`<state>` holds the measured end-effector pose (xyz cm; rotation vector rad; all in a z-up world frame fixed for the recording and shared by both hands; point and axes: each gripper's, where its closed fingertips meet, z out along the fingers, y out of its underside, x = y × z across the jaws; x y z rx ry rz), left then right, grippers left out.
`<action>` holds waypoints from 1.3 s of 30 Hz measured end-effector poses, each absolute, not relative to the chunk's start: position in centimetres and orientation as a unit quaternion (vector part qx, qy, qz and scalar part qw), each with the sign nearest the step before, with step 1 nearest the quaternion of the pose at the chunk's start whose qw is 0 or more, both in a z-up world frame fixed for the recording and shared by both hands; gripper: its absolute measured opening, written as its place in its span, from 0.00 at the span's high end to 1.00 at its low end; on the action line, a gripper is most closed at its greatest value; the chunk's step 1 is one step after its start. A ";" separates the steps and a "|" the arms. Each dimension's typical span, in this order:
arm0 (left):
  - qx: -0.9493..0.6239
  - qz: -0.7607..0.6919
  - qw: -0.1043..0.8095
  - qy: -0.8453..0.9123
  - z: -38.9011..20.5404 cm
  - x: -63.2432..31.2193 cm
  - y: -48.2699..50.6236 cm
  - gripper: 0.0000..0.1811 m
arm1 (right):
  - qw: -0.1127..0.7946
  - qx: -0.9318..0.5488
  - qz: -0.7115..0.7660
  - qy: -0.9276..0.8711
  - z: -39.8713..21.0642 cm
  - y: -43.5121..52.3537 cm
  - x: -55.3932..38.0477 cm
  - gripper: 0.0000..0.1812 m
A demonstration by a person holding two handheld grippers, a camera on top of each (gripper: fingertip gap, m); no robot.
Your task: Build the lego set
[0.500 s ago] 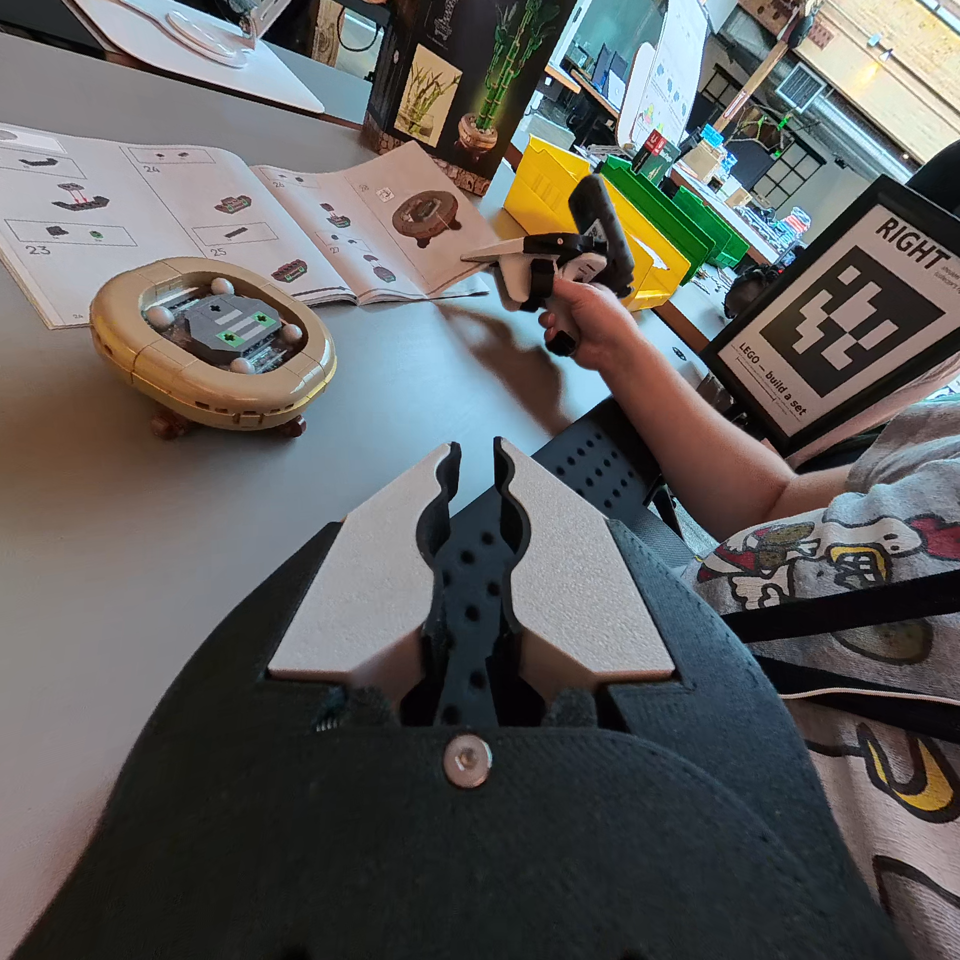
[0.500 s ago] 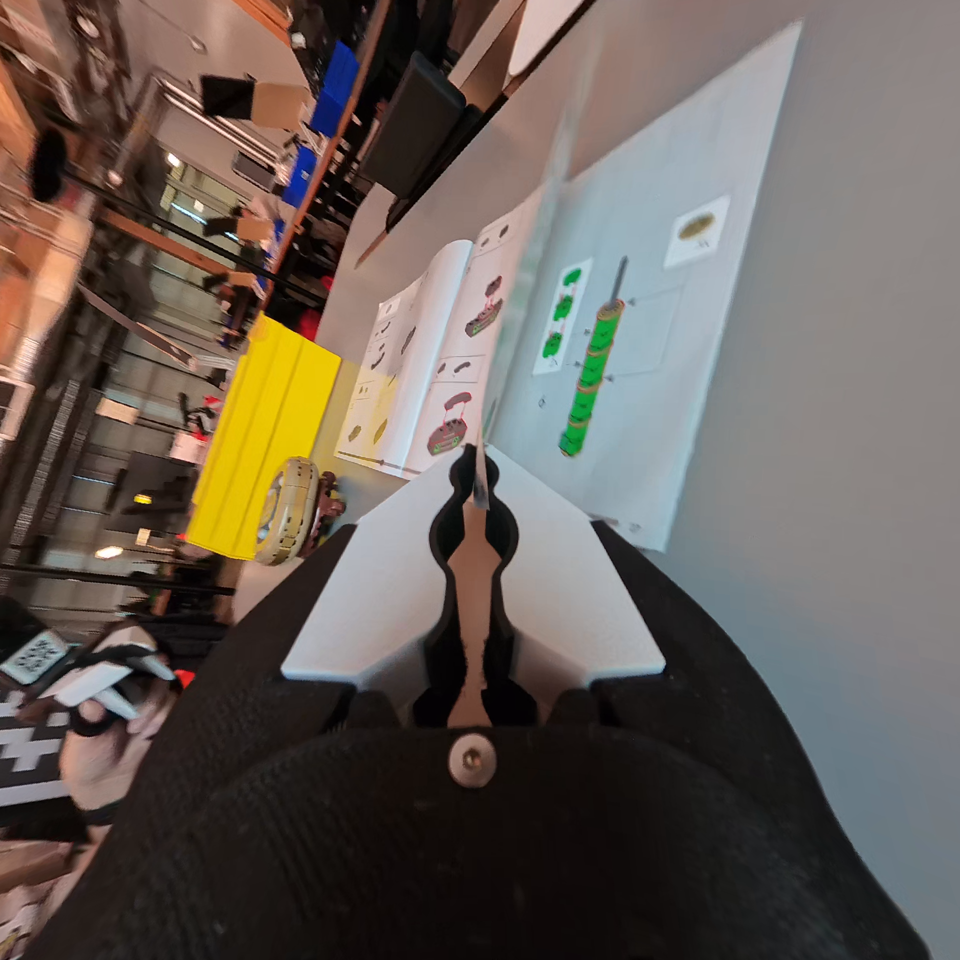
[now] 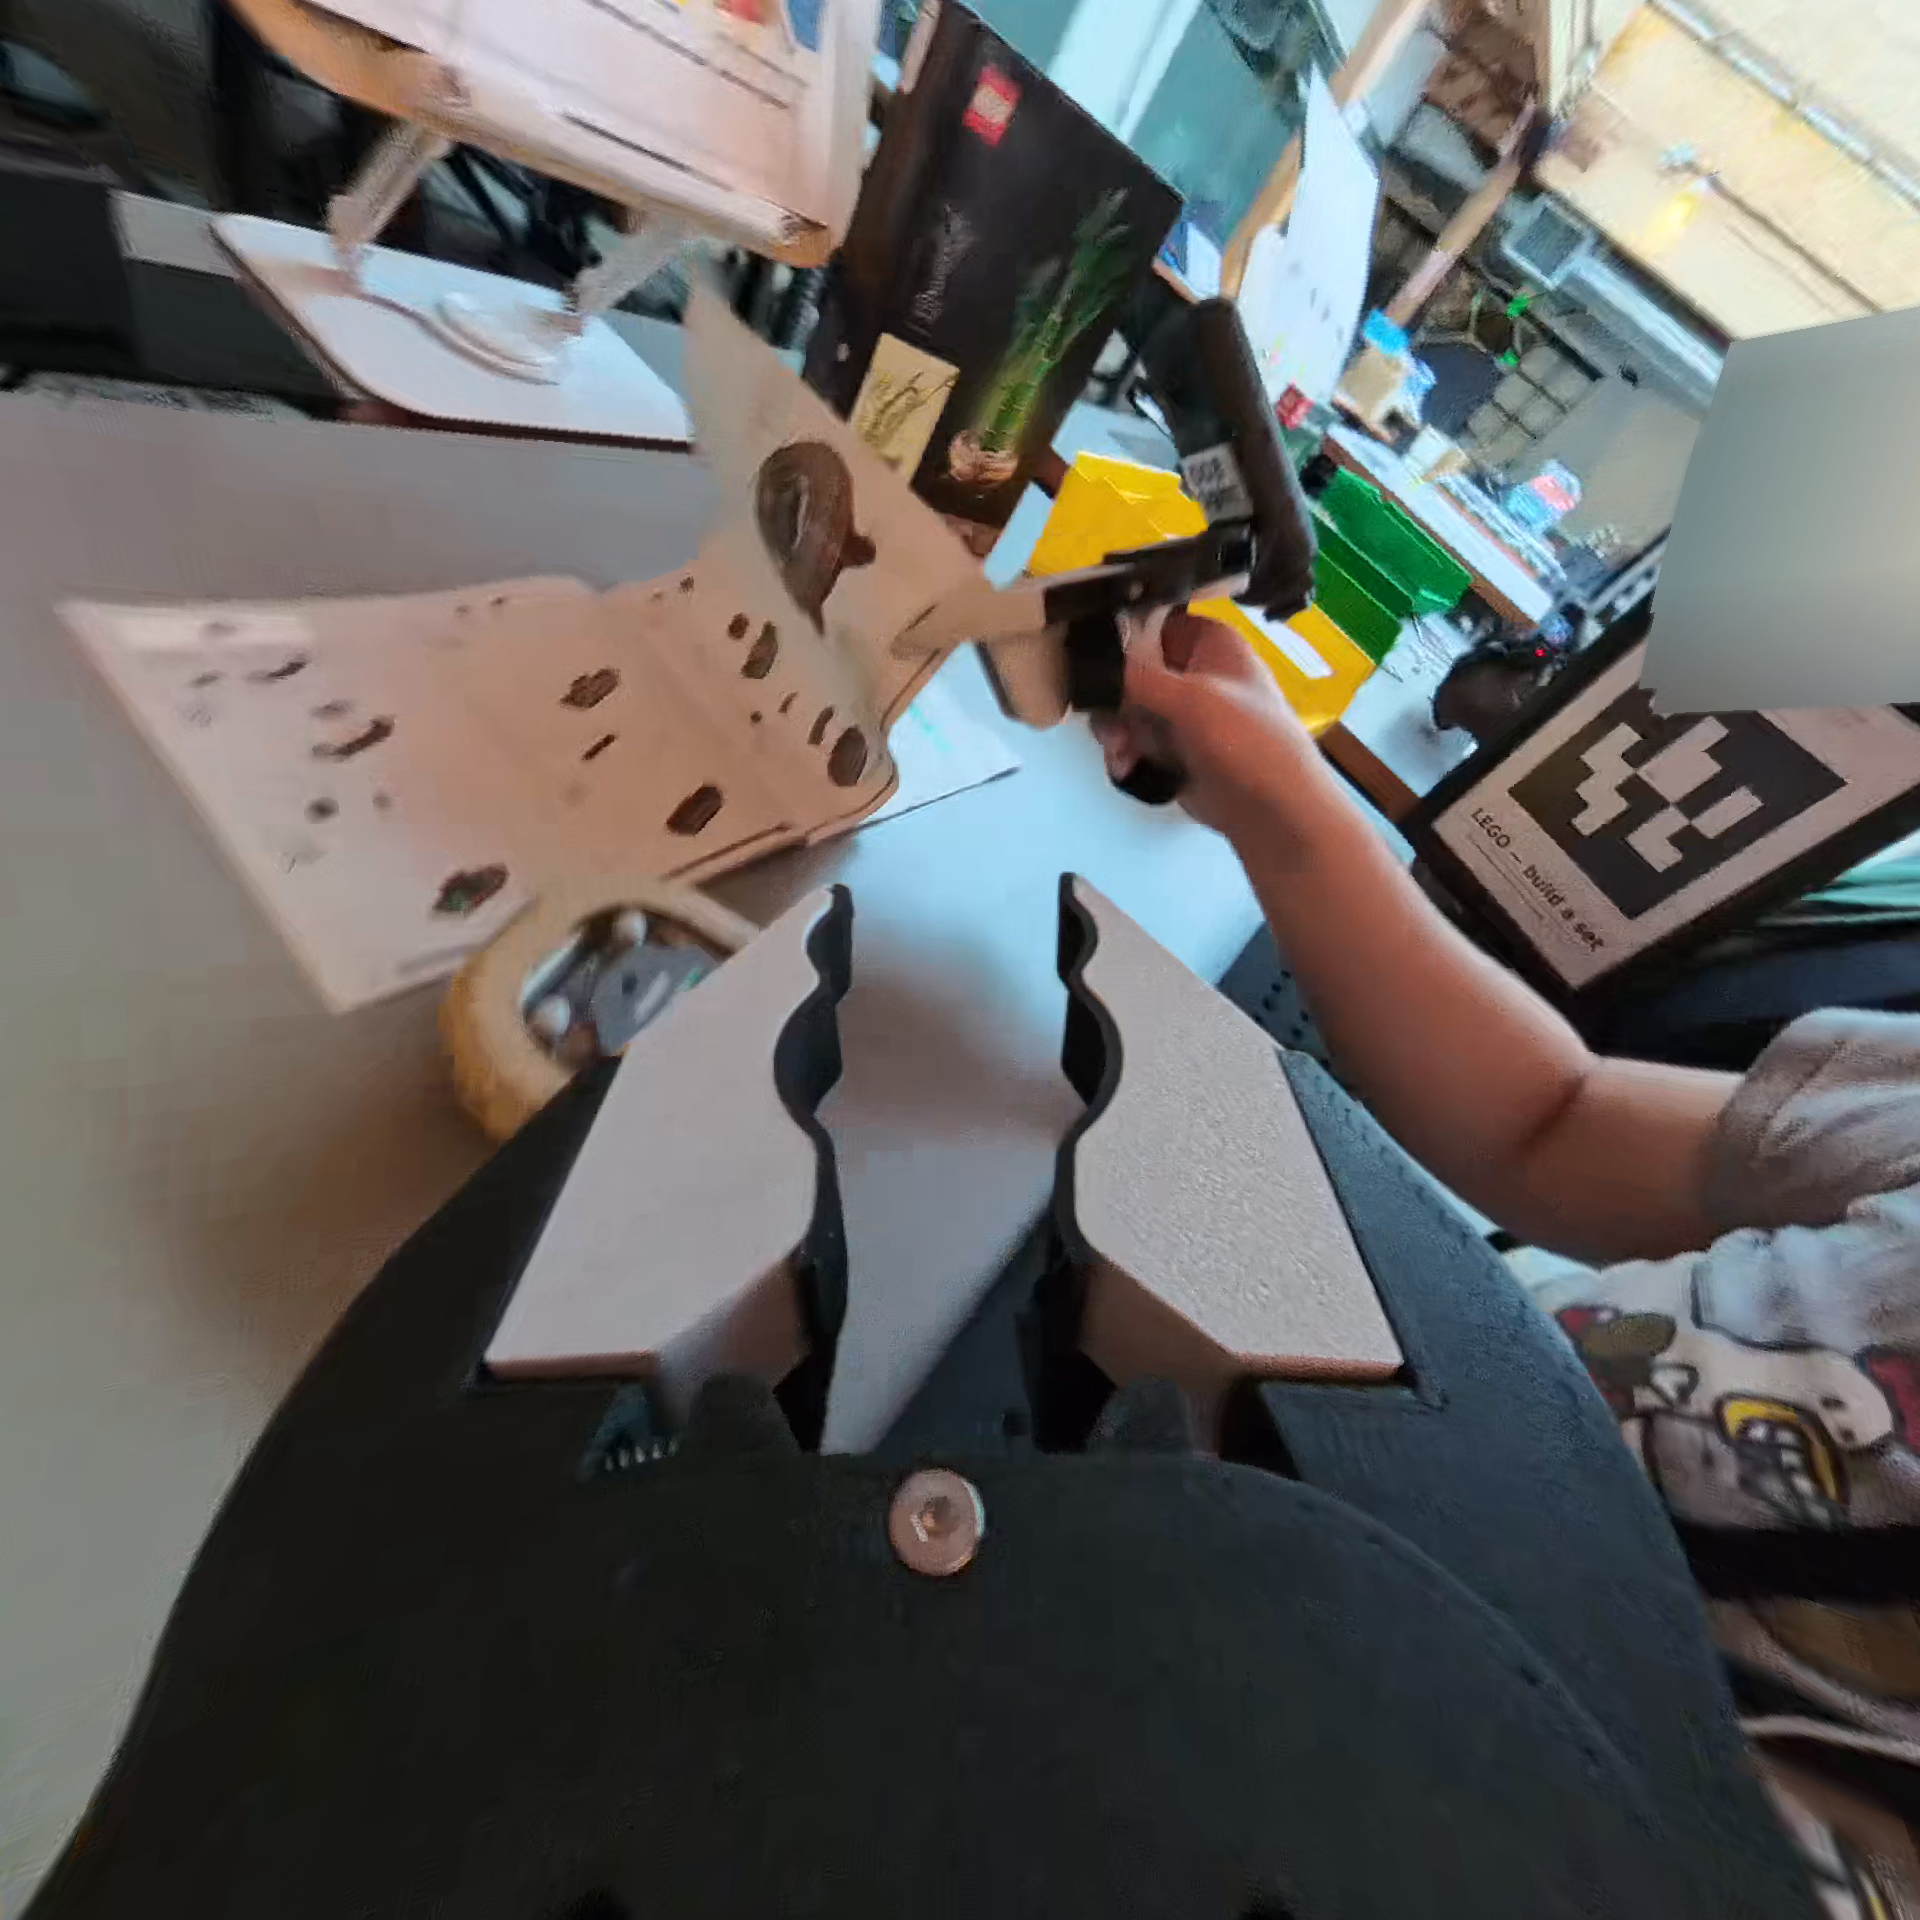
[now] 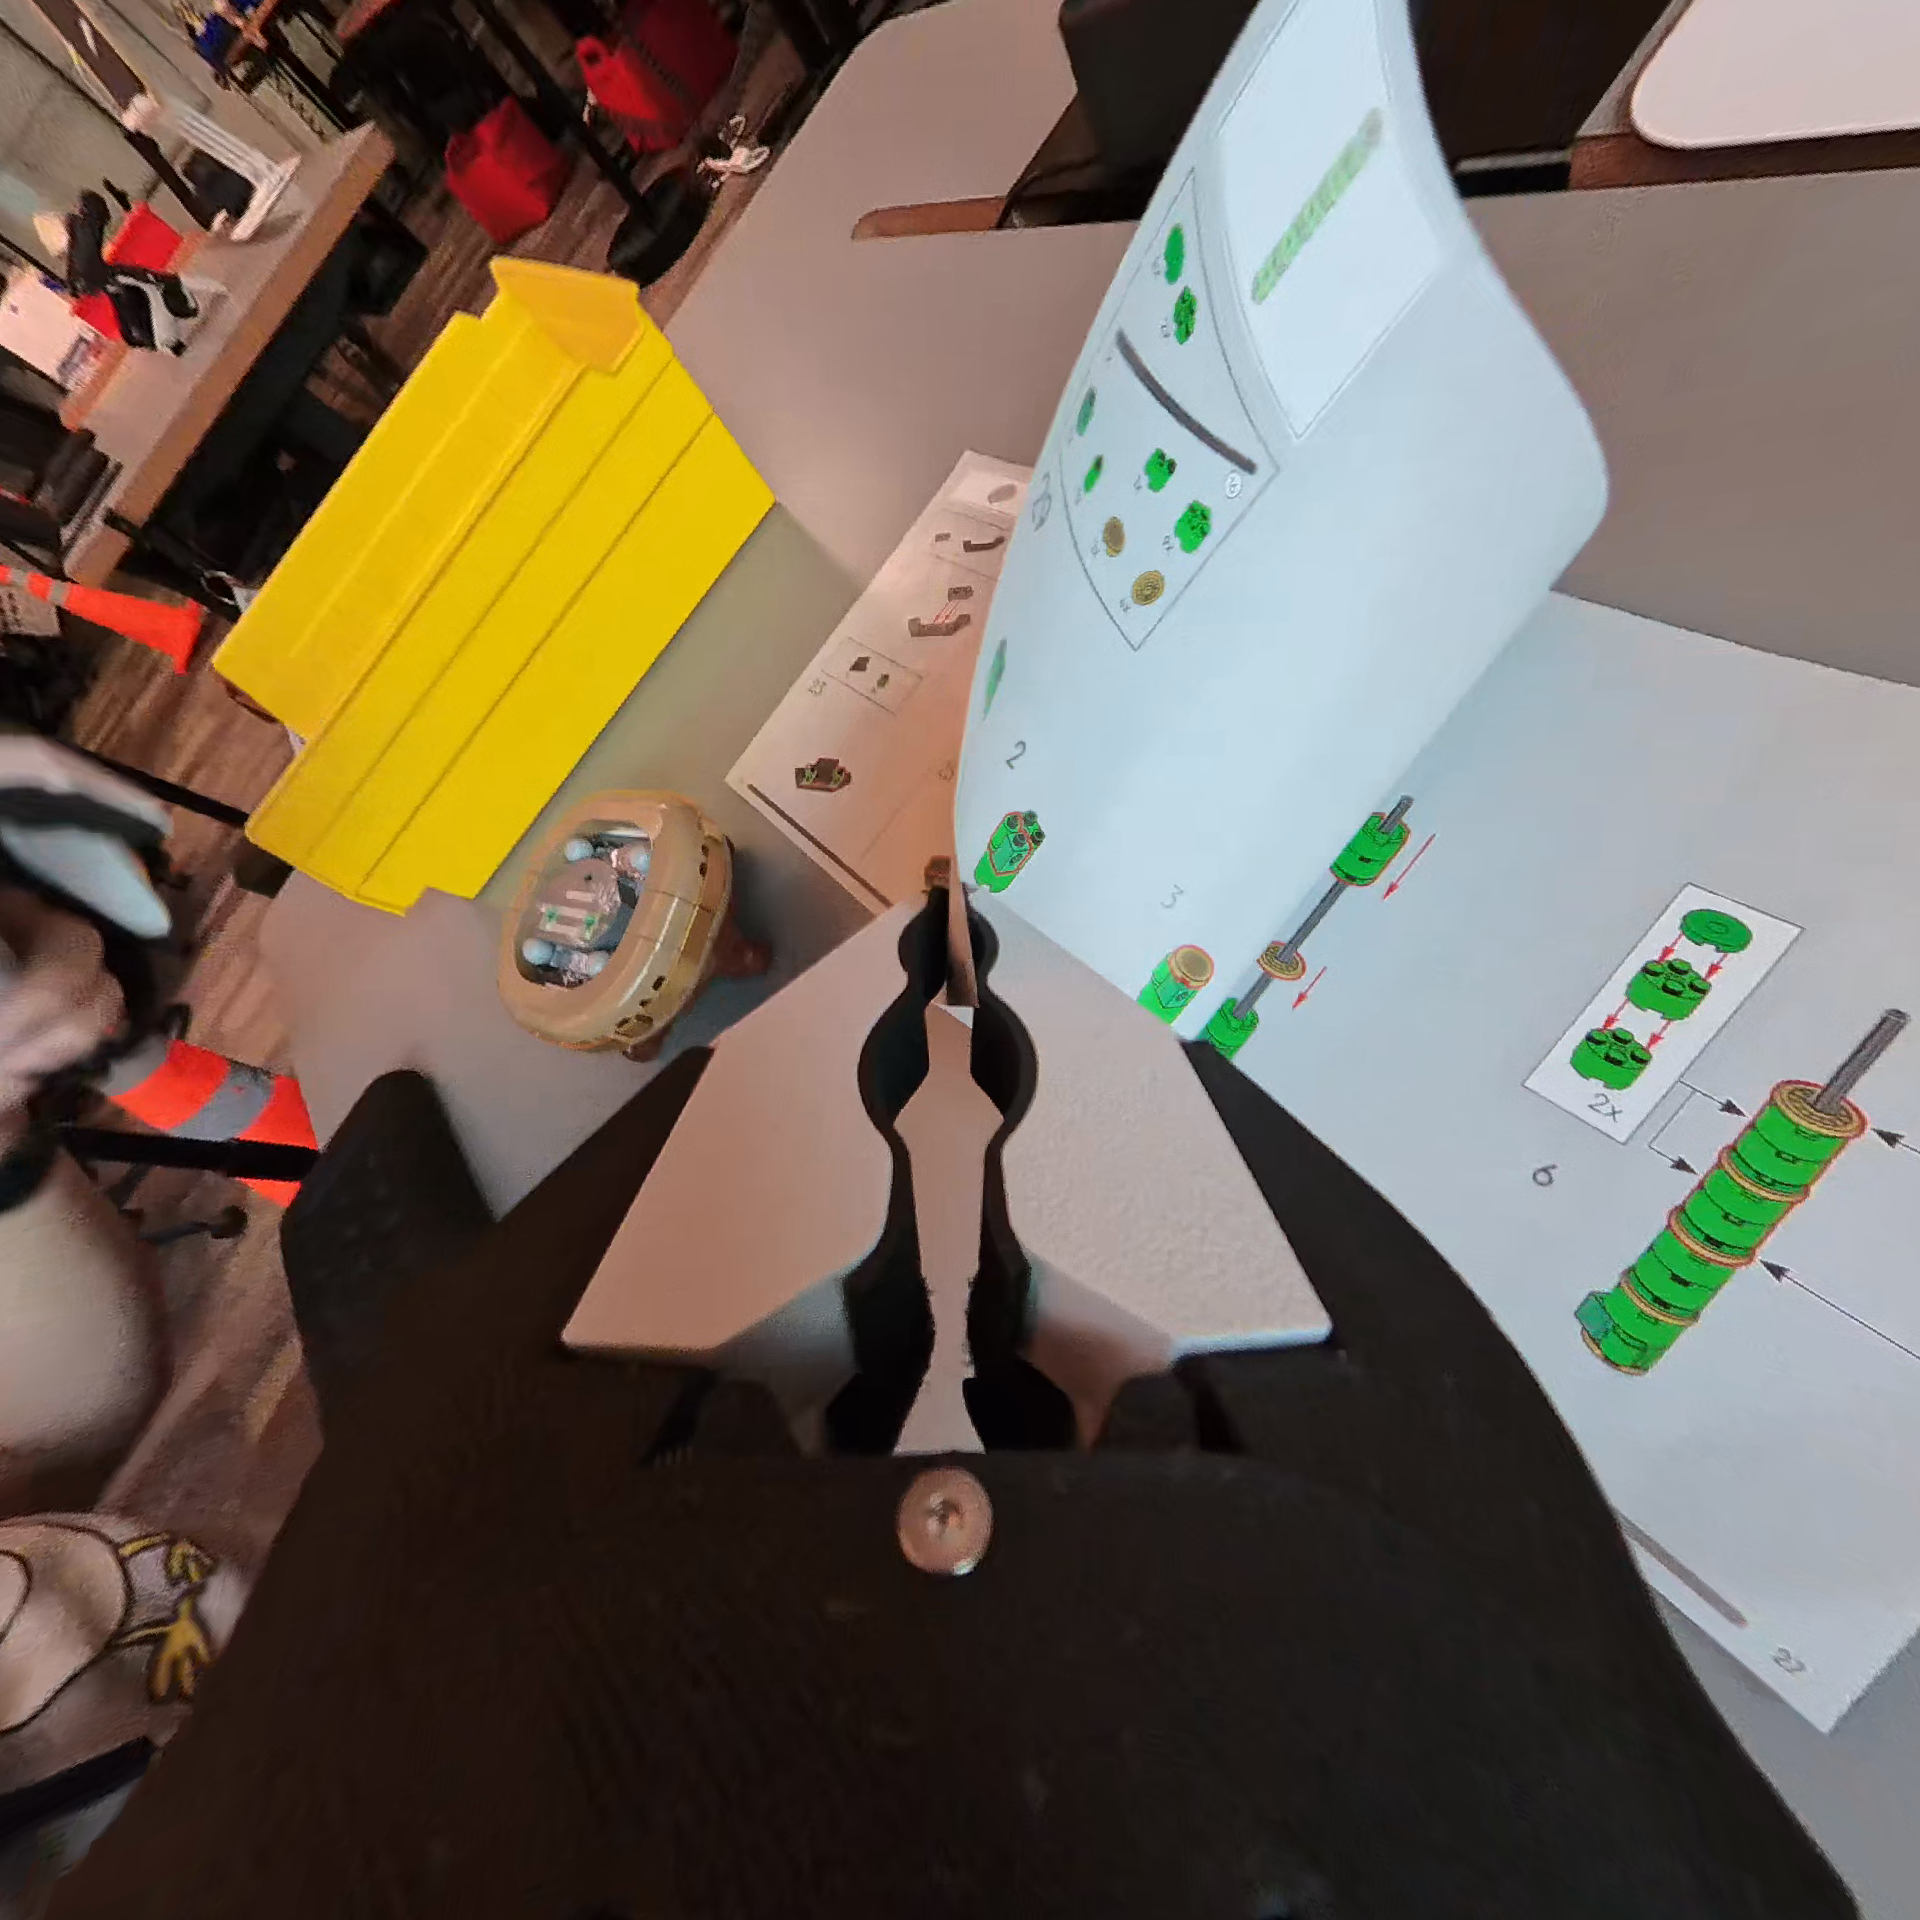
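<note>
The open instruction booklet (image 3: 468,748) lies on the grey table (image 3: 156,1091). My right gripper (image 4: 951,914) is shut on the edge of one page (image 4: 1299,571) and holds it curled up off the booklet (image 4: 1558,935). It also shows in the left wrist view (image 3: 1013,623), held by a hand, with the lifted page (image 3: 810,499). The tan, oval lego pot base (image 4: 613,925) stands on brown feet beside the booklet. My left gripper (image 3: 951,894) is open and empty, low over the table, with the pot base (image 3: 520,1018) partly hidden behind its left finger.
A dark lego box (image 3: 997,312) stands behind the booklet. Yellow bins (image 4: 499,582) and green bins (image 3: 1371,551) sit at the table's far side. A framed marker sign (image 3: 1662,810) leans at the right. A person's arm (image 3: 1403,1018) reaches across. Across from one pair of fingers to the other is roughly 20 cm.
My right gripper has lifted the page higher and swung it over. My left gripper has opened and moved closer to the pot base and booklet.
</note>
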<state>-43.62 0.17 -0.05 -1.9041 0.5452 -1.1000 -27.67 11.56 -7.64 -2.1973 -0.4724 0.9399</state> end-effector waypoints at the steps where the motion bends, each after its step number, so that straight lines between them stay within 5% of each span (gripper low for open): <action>1: -0.766 -0.429 0.416 0.236 0.3 -42.4 1.4 0.78 | 0.352 -0.842 0.362 -0.190 -7.7 11.2 -27.6 1.00; 7: -0.773 -0.484 0.358 0.199 1.4 -34.2 10.6 0.69 | 0.432 -0.786 0.349 -0.272 -6.8 9.3 -25.9 1.00; 13: -0.838 -0.451 0.243 0.186 -3.0 -27.5 14.8 0.43 | 0.462 -0.779 0.267 -0.329 -8.5 9.4 -24.3 1.00; 19: -0.837 -0.490 0.201 0.138 -5.9 -25.8 14.4 0.42 | 0.467 -0.770 0.245 -0.360 -9.4 9.3 -25.2 1.00; 30: -0.820 -0.540 0.142 0.129 -7.3 -27.7 13.8 0.83 | 0.460 -0.761 0.134 -0.437 -11.4 8.8 -28.6 1.00; 34: -0.823 -0.535 0.134 0.137 -7.9 -29.1 13.8 1.00 | 0.467 -0.746 0.143 -0.453 -11.5 8.0 -30.6 0.82; 39: -0.840 -0.509 0.126 0.143 -8.7 -32.4 14.6 1.00 | 0.459 -0.741 0.171 -0.461 -11.9 6.4 -30.9 0.79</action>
